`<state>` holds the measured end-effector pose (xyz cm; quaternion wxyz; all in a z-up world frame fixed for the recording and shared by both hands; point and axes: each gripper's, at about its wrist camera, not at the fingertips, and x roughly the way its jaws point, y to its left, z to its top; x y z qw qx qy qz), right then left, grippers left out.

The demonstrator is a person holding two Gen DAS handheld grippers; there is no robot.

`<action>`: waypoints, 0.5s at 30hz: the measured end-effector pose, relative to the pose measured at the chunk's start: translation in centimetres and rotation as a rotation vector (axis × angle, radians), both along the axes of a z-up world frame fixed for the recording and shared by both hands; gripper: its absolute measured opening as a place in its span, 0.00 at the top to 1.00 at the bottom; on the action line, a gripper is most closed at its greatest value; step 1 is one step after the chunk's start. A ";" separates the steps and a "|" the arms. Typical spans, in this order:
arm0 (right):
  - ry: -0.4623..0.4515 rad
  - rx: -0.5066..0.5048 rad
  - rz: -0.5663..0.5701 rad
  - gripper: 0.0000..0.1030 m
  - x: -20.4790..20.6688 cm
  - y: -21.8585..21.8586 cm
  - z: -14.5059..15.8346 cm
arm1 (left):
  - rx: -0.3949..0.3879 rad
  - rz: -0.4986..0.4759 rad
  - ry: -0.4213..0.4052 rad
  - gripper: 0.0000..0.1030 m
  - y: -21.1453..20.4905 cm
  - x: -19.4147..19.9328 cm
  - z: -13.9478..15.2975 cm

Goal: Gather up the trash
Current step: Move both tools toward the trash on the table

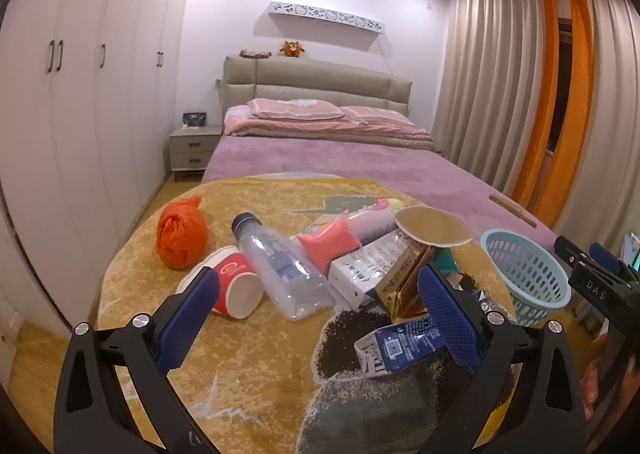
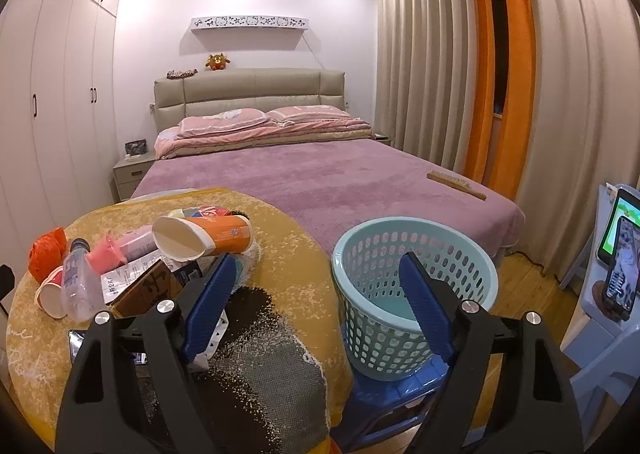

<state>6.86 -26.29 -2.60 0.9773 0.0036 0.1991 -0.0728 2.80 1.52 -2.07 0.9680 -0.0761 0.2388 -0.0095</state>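
Note:
Trash lies piled on a round table with a yellow cloth (image 1: pixel 256 366): an orange bag (image 1: pixel 181 238), a red paper cup (image 1: pixel 234 286), a clear plastic bottle (image 1: pixel 280 270), a pink pouch (image 1: pixel 330 244), a white carton (image 1: pixel 368 274), a brown box (image 1: pixel 412 286), a paper cup (image 1: pixel 432 232) and a blue carton (image 1: pixel 400 348). My left gripper (image 1: pixel 320 302) is open above the pile, empty. My right gripper (image 2: pixel 316 294) is open and empty between the pile and the light blue basket (image 2: pixel 416 294). The basket (image 1: pixel 528 274) stands right of the table.
The basket rests on a blue stool (image 2: pixel 400 394). A bed (image 2: pixel 320 182) with a purple cover lies behind the table, with a wooden brush (image 2: pixel 456 184) on it. Phones (image 2: pixel 620 270) stand on a side table at right. Wardrobes (image 1: pixel 80 94) line the left wall.

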 end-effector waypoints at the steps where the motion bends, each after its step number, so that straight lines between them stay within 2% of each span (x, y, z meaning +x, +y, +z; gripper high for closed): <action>1: 0.000 -0.001 0.000 0.23 0.0 0.1 0.0 | -0.006 0.002 -0.002 0.07 0.1 0.0 0.0; 3: 0.001 -0.005 0.000 0.23 0.1 0.2 0.0 | -0.034 0.005 0.005 0.07 0.5 -0.2 0.1; 6: 0.002 -0.002 0.006 0.23 0.1 0.4 -0.1 | -0.010 0.007 -0.011 0.07 0.5 -0.3 0.2; 11: 0.004 -0.004 0.012 0.23 0.0 0.9 -0.1 | -0.023 0.012 -0.006 0.07 1.2 -0.4 0.2; 15: 0.002 -0.003 0.017 0.23 -0.1 1.1 0.0 | 0.040 0.028 0.006 0.07 1.6 -0.6 0.5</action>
